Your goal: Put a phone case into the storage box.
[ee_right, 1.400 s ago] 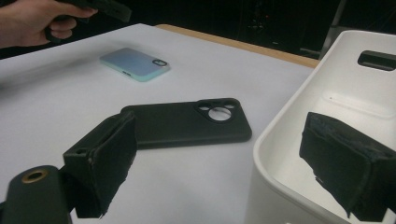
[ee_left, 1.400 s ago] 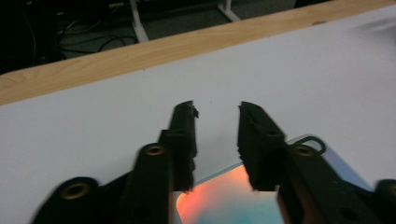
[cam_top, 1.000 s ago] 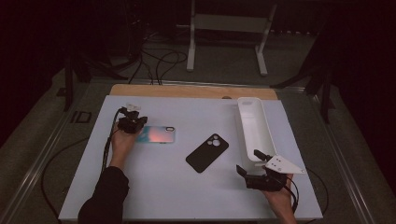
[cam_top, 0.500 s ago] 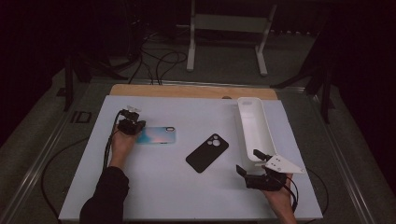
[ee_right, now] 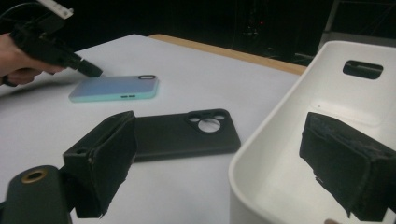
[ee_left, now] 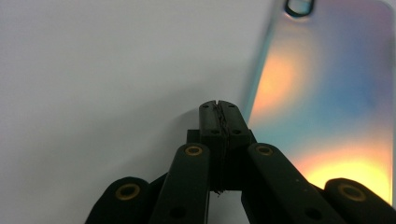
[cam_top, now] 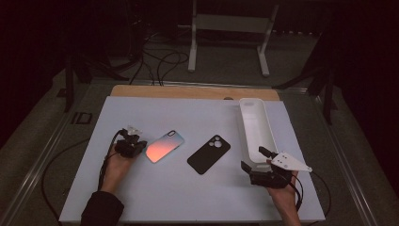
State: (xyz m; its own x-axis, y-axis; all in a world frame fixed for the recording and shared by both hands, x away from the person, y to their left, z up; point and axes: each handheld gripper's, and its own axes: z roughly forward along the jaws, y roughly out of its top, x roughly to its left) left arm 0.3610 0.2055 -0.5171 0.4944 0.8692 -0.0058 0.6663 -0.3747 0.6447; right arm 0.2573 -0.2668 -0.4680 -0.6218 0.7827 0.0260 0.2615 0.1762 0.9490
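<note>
My left gripper (cam_top: 136, 146), jaws together, nudges the iridescent phone case (cam_top: 164, 146) near the table's (cam_top: 141, 113) left edge; my right gripper (cam_top: 260, 160), jaws apart, straddles the white bin's (cam_top: 249, 106) wall to steady it.

This looks like a lab or recording studio set up for data capture, not a home. A white desk (cam_top: 197, 197) with a bare wooden strip (cam_top: 188, 92) along its far edge stands on a grey carpeted floor (cam_top: 301, 80) in a dark room, lit from above. Black cables (cam_top: 155, 61) snake over the floor behind it, and the white legs of a metal stand (cam_top: 228, 37) rise at the back. Dark tripod-like supports (cam_top: 77, 75) flank the desk on both sides. A cable (cam_top: 51, 174) also trails off the desk's left edge.
</note>
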